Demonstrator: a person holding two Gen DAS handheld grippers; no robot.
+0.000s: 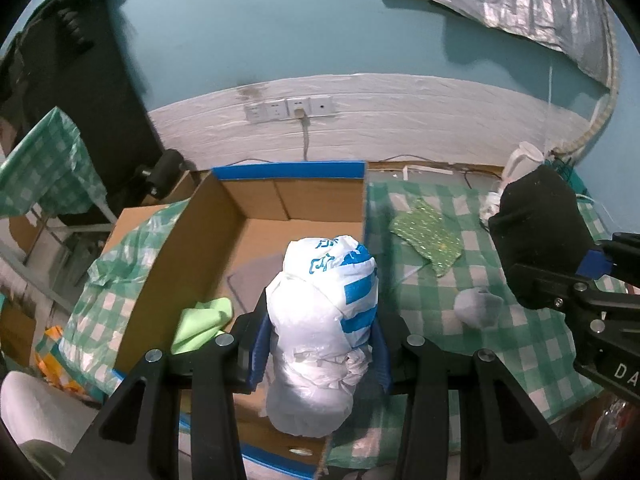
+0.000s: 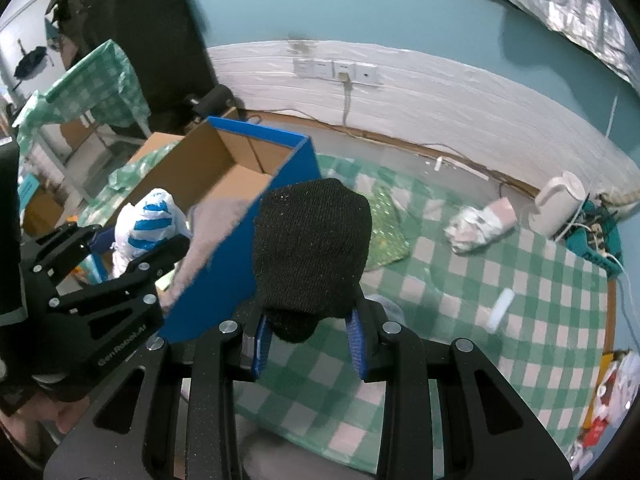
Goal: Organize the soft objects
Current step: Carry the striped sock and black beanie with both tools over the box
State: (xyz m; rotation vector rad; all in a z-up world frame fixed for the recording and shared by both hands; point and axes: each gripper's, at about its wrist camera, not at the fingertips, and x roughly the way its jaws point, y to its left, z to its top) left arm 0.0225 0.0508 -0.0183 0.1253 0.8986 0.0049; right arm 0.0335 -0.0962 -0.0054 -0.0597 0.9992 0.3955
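Left wrist view: the left gripper (image 1: 320, 344) is clenched on a white plastic bag with blue print (image 1: 324, 336), which stands bundled between the blue finger pads and hides most of their inner faces. The bundle hangs over the near right corner of an open cardboard box with blue edging (image 1: 200, 240). Inside the box a light green cloth (image 1: 202, 322) lies at the near left, and a grey flat piece (image 1: 256, 280) on the floor is partly covered by the bag. To the right, on the green checked tablecloth (image 1: 440, 360), lie a green patterned cloth (image 1: 428, 236) and a small grey sock-like lump (image 1: 478, 306), blurred. The right gripper (image 1: 592, 264) enters from the right edge, cut off, grasping a black knitted item (image 1: 536, 240).

Right wrist view: the right gripper (image 2: 308, 340) grips the black knitted item (image 2: 312, 252) between its blue pads; the fabric bulges up and blocks the cloth behind it and part of the box's blue wall (image 2: 244, 256). The left gripper (image 2: 120, 252) shows at the left with the bag (image 2: 150, 220) in it, above the box. Farther right on the tablecloth (image 2: 460, 320) lie a crumpled white-and-pink bundle (image 2: 478, 226), a white jug-like object (image 2: 558, 204) and a small white stick (image 2: 500, 310), too blurred to identify.
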